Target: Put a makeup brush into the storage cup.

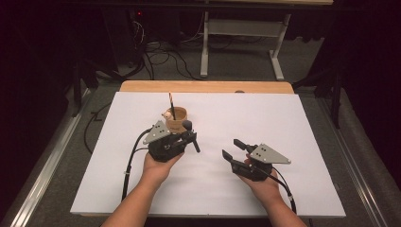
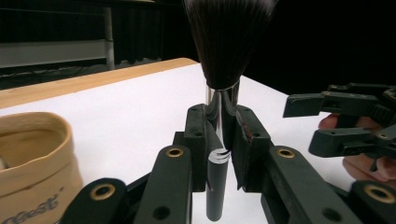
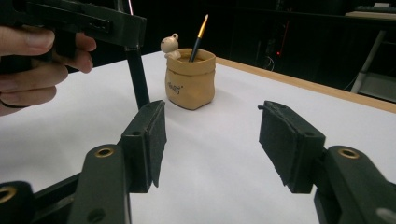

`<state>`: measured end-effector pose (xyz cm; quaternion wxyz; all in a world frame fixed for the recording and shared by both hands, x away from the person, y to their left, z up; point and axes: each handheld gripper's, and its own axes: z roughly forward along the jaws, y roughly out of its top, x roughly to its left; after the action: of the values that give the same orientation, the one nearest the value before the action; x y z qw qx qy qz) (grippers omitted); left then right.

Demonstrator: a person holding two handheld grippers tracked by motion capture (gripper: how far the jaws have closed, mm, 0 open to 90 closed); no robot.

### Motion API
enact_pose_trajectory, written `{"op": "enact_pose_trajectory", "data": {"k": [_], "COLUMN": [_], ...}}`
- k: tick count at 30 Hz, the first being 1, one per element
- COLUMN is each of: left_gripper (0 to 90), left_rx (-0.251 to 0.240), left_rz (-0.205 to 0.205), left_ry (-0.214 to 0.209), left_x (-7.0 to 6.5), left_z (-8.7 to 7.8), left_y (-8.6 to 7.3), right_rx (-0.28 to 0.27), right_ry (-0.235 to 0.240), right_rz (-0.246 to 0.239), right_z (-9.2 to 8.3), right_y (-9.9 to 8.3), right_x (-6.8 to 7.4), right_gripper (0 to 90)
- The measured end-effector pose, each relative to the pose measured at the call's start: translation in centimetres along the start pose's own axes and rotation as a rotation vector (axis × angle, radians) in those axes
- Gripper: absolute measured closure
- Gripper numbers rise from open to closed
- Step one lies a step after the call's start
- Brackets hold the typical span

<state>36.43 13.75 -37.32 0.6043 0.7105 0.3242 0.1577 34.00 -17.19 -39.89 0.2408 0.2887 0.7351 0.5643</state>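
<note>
The left gripper [image 1: 182, 138] pinches a makeup brush [image 2: 223, 70] between its pads, near the middle of the white table [image 1: 293, 123] and somewhat toward the left edge. In the left gripper view the brush stands upright between the jaws: a full, dark bristle head flares upward from a polished silver ferrule, and a slim black handle runs down below the pads, with a thin silver band where ferrule meets handle. From the high view the brush lies tilted, bristle end toward the far edge and handle end pointing toward the near right.

Just beyond the left gripper stands a tan sack-shaped holder [image 1: 177, 119], its rim rolled over and small lettering printed on its side. A thin dark brush with an orange tip [image 3: 199, 35] leans inside it, and a small pale figurine [image 3: 170, 45] sits at its rim; whether the figurine is attached or merely resting there is unclear.

The right gripper [image 3: 212, 140] hovers over the table right of centre, jaws spread with only bare white surface between them, well apart from the holder.
</note>
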Motion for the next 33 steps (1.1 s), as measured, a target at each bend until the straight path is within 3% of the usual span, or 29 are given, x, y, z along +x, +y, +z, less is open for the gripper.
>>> {"op": "enact_pose_trajectory", "data": {"k": [19, 33], "left_gripper": [77.8, 77.8], "left_rx": [0.006, -0.018], "left_rz": [-0.014, -0.032], "left_ry": [0.104, 0.151], "left_x": [2.3, 3.2], "left_z": [-2.0, -3.2], "left_y": [0.1, 0.4], "right_rx": [0.011, 0.022], "right_ry": [0.009, -0.003], "right_rz": [0.036, 0.044], "right_z": [-0.5, -0.5], "right_y": [0.0, -0.1], "right_x": [-1.0, -1.4], "right_gripper": [21.8, 7.2]}}
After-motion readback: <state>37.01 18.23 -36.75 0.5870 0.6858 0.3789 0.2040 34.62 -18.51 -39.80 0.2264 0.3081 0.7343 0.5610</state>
